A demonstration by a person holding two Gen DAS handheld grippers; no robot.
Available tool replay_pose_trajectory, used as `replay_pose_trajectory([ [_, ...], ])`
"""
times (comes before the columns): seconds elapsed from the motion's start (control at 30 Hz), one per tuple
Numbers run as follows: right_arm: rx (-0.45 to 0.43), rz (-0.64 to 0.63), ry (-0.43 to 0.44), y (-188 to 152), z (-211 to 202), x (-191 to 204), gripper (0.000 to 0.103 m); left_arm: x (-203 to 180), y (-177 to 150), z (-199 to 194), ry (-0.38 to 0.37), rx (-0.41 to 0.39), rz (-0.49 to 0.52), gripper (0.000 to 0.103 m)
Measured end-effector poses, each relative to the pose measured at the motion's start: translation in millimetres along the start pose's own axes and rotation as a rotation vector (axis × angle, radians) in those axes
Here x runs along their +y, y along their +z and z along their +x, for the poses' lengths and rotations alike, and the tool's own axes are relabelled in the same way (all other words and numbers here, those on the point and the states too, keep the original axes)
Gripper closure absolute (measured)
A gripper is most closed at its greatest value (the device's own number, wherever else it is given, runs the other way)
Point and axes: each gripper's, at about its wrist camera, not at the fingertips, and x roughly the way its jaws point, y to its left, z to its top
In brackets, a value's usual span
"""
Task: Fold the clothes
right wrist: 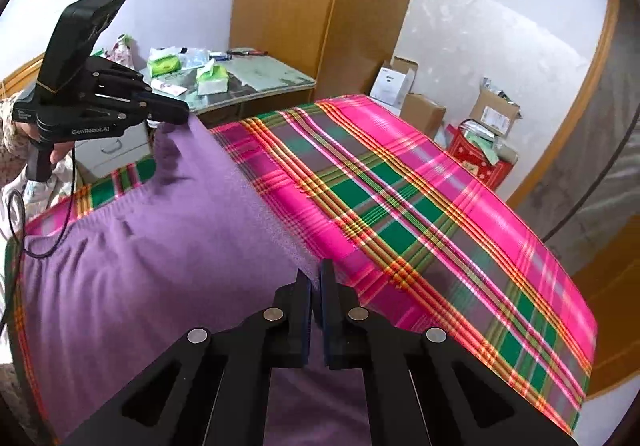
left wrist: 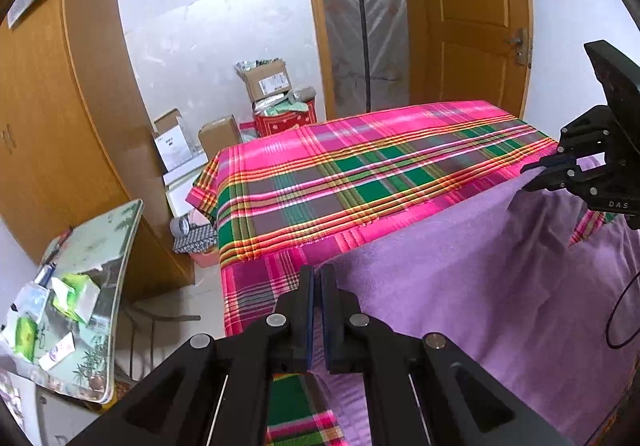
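Purple garment (right wrist: 168, 246) spread over the plaid bedcover (right wrist: 420, 205), its near part on the bed, one edge lifted. My left hand-held gripper (left wrist: 315, 286) is closed on a corner of that edge; my right hand-held gripper (right wrist: 316, 282) is likewise closed on the cloth further along it. Each pinch also shows in the opposite view. I judge the fabric light, soft and limp, fleecy rather than slippery: it sags between the two holds and will drape wherever unsupported. Holds at corners, kept apart and level, should keep the edge taut; a mid-panel hold would bunch it.
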Motion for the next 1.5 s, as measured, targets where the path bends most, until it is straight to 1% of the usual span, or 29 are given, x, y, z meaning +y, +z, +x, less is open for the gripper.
replay_pose_trajectory([
  [0.17,-0.022,0.010,-0.014,-3,-28,17,0.099,-6,-1,-20,0.011,-0.021,0.025,0.100],
  [0.4,-0.048,-0.014,-0.024,-9,-65,49,0.099,-14,-11,-47,0.008,-0.060,0.041,0.100],
  [0.6,-0.063,-0.012,-0.021,-20,-87,72,0.099,-26,-22,-67,0.022,-0.065,0.078,0.100],
  [0.83,-0.076,-0.006,-0.011,-32,-102,97,0.099,-34,-44,-87,0.024,-0.069,0.060,0.100],
  [1.13,-0.094,-0.016,0.000,-52,-120,126,0.099,-44,-66,-109,0.026,-0.071,0.063,0.100],
  [1.4,-0.082,-0.015,0.009,-76,-120,145,0.099,-58,-96,-116,0.010,-0.048,0.035,0.100],
  [1.5,-0.073,0.003,0.023,-86,-118,149,0.099,-63,-108,-118,0.006,-0.041,0.024,0.100],
])
